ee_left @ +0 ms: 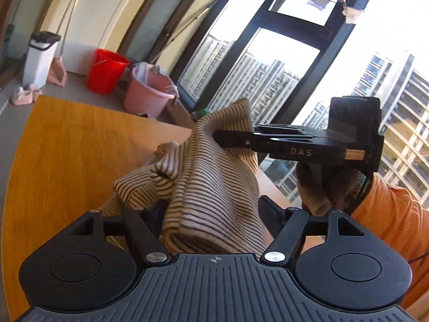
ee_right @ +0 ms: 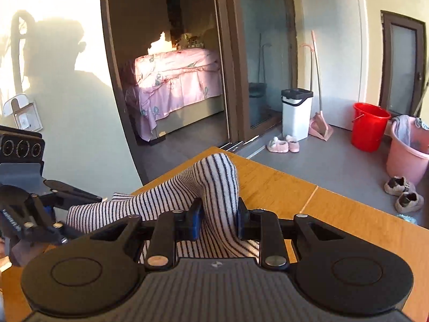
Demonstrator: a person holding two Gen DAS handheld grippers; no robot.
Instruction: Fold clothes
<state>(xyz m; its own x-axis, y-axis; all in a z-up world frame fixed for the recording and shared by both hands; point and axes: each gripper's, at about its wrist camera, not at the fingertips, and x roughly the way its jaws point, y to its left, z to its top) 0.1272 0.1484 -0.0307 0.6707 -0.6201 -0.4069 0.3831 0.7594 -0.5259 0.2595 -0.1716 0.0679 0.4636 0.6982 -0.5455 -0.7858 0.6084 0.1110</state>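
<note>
- Here, my right gripper (ee_right: 217, 221) is pinched on the striped garment (ee_right: 187, 187): its two blue-padded fingers (ee_right: 194, 220) stand close together with a thick fold of the cloth squeezed between them.
- From the right wrist view, the fabric rises in a hump just ahead of those fingers, then slopes down and away to the left, lying over the wooden table (ee_right: 335, 209).
- My left gripper (ee_left: 214, 209) stands fairly wide. The cloth (ee_left: 209, 177) runs through the gap between its fingers, but the right-hand pad (ee_left: 270, 210) stands clear of the fabric. The left-hand one is hidden by the cloth, so I count no grip there.
- In the left wrist view, my right gripper (ee_left: 217, 135) reaches in from the right edge, its tips buried in the upper part of the garment, which is lifted into a peak there. My hand (ee_left: 321, 187) wraps the handle below it, and an orange sleeve (ee_left: 388, 214) follows behind.
- The garment hangs bunched between the two tools, partly raised off the table (ee_left: 67, 147), with a loose fold drooping to the left.
- In the right wrist view my left gripper (ee_right: 80, 196) shows at the left edge, close beside the low end of the cloth.
- On the floor past the table stand a red bucket (ee_right: 370, 126), a pink bucket (ee_right: 407, 155), a white bin (ee_right: 296, 112) and pink slippers (ee_right: 283, 143).
- A doorway opens on a bed with a pink cover (ee_right: 177, 80).
</note>
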